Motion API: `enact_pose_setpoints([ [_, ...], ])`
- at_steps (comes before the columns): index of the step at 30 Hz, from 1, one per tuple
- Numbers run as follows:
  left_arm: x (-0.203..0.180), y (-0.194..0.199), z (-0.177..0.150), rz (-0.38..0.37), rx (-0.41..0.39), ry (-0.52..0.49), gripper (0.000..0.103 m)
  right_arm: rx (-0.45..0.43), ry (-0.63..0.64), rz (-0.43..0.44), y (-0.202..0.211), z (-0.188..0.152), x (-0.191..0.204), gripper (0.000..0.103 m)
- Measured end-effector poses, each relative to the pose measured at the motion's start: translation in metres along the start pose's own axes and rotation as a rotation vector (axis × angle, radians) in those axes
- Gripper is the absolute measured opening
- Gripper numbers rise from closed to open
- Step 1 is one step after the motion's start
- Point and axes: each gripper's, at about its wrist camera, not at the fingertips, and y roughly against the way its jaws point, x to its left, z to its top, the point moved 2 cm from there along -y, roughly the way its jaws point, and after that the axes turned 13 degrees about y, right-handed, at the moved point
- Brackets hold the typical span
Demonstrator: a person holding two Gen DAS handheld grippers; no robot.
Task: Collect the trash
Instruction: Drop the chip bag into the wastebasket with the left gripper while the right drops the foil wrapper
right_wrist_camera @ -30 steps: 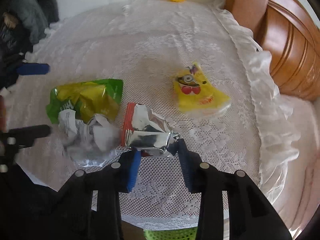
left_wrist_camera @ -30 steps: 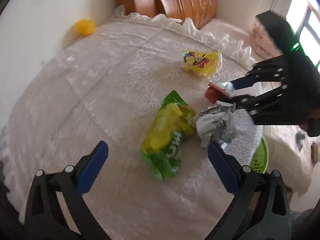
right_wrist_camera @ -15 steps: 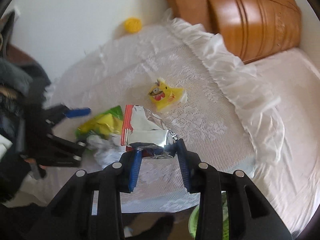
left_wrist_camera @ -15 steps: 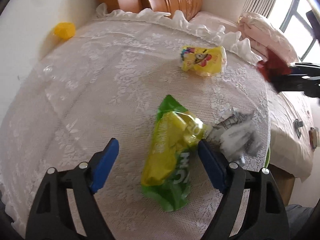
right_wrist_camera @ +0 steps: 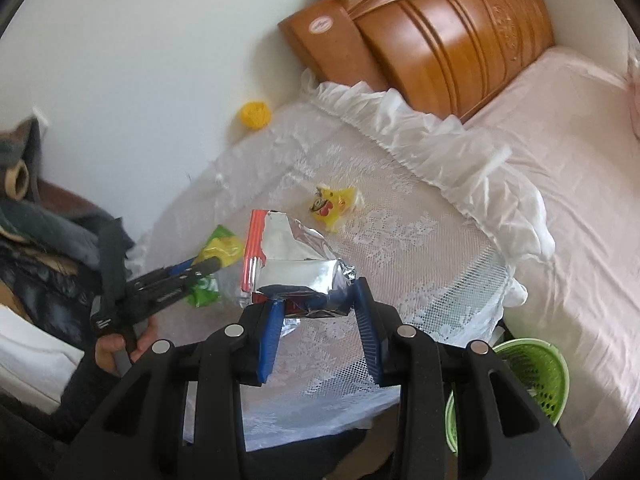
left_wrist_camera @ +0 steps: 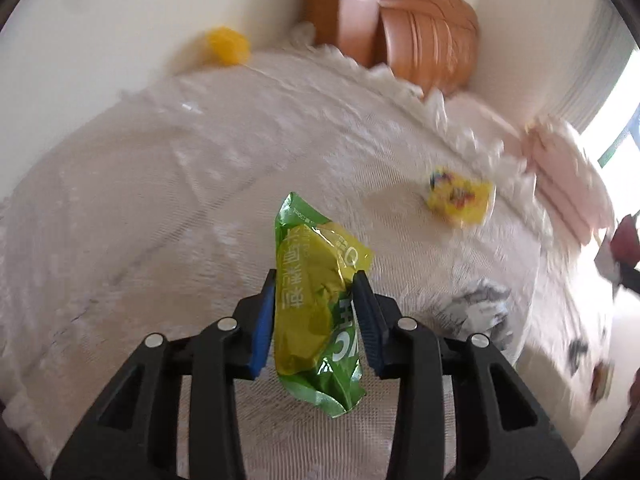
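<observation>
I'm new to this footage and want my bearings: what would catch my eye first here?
Two bright wrappers held up over the white lace tablecloth: the left gripper is shut on a green and yellow snack bag, and the right gripper on a silver foil wrapper with a red edge. A yellow cartoon packet lies farther back on the cloth, crumpled paper sits near its edge, and a green basket stands below.

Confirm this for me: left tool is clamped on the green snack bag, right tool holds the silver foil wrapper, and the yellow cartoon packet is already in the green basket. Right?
Not quite. The yellow cartoon packet lies on the lace tablecloth, not in the green basket; the right wrist view shows it. The rest holds: left tool clamps the green snack bag, right tool holds the silver foil wrapper.
</observation>
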Motion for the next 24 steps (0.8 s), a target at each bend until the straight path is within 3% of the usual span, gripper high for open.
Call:
enact_pose_setpoints([
  [5,-0.025,0.051,0.006,-0.05,-0.06,0.013,0.037,-0.068,-0.066,-0.011,0.037,-0.007,-0.019,0.035],
  [10,-0.107,0.089,-0.013,-0.187,-0.072,-0.134,0.037,-0.128,-0.113,-0.114,0.095,-0.027,-0.045,0.035],
  [16,-0.237,0.093,-0.063,-0.431,0.06,-0.345,0.037,-0.199,-0.182,-0.328,0.182,-0.079,-0.077,0.035],
  [19,-0.285,0.084,-0.091,-0.478,0.109,-0.437,0.037,-0.219,-0.243,-0.444,0.219,-0.113,-0.093,0.035],
  [24,-0.353,0.054,-0.145,-0.493,0.231,-0.571,0.037,-0.241,-0.363,-0.524,0.257,-0.166,-0.118,0.035],
])
